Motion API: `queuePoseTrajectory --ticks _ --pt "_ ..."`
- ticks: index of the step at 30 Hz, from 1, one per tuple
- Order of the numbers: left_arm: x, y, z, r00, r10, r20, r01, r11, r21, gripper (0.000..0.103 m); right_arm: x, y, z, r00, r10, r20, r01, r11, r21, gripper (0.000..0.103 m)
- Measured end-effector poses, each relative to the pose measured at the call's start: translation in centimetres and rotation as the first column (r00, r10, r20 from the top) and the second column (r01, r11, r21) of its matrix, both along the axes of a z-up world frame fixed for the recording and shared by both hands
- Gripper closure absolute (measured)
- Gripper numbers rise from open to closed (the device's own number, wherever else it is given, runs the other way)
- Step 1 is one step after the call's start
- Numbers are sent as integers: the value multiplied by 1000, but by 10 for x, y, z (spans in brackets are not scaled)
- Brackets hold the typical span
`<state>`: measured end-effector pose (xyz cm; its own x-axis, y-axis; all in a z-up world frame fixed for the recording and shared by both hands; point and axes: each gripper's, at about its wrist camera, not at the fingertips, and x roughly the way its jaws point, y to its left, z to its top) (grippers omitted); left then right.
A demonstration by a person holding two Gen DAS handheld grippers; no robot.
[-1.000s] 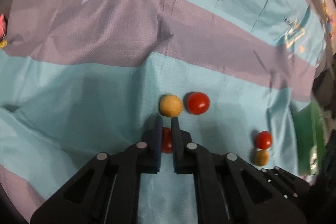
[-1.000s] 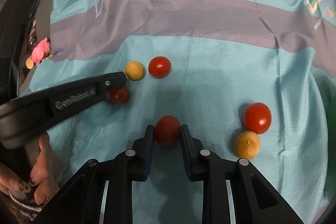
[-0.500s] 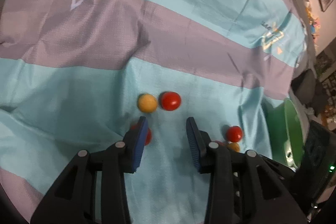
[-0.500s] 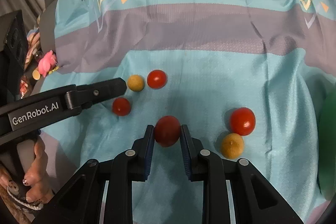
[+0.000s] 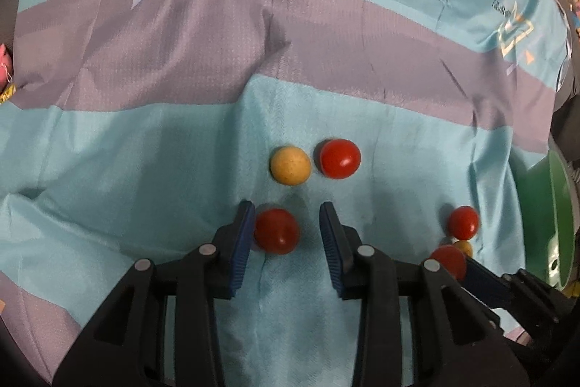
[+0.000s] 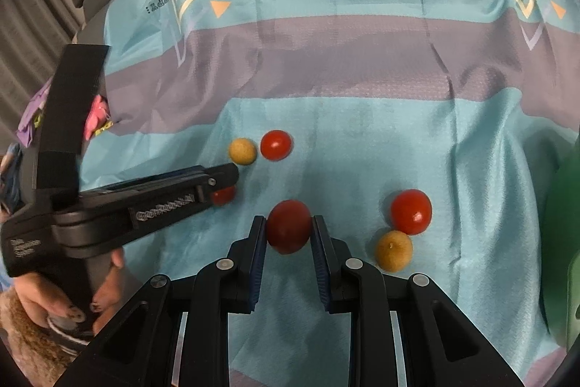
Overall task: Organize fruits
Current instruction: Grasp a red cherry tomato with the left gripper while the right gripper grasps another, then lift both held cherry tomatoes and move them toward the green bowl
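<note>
**Two grippers among tomatoes on a striped cloth**

Spread wide: left gripper (image 5: 284,223), jaws well apart, nothing clamped. Between those jaws, a small red tomato (image 5: 276,231), resting on the teal and grey cloth (image 5: 145,151), touching or nearly touching the left pad, clear of the right one. Just beyond that tomato: a yellow fruit (image 5: 290,165), with a second red tomato (image 5: 340,157) right beside it on its right, the two almost touching.

Closed to a narrow gap: right gripper (image 6: 289,229), both pads pressed against a larger red tomato (image 6: 289,226) held at the fingertips. Whether lifted off the cloth or resting on it, cannot tell. To the right of that held tomato: another red tomato (image 6: 411,211) and a second yellow fruit (image 6: 393,250), side by side and touching, the yellow one nearer the camera.

Further right of that pair, at the cloth's edge: a green bowl (image 5: 547,223), only partly in view.

In the right wrist view, left of the held tomato: the left gripper seen side-on, gripped by a hand (image 6: 54,300) with dark-painted nails.
</note>
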<state>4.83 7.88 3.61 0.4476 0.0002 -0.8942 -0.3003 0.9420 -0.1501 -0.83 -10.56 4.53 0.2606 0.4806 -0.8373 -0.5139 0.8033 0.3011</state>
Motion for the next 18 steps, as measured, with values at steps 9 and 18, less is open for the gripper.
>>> queuePoseTrajectory --ticks 9,18 --pt "8 -5 -11 999 48 -14 -48 999 11 80 1 0 -3 1000 0 -7 0 1000 -11 77" --pt "-10 9 -3 992 91 85 -78 987 -140 81 2 1 -3 1000 -10 -1 10 1000 -22 77"
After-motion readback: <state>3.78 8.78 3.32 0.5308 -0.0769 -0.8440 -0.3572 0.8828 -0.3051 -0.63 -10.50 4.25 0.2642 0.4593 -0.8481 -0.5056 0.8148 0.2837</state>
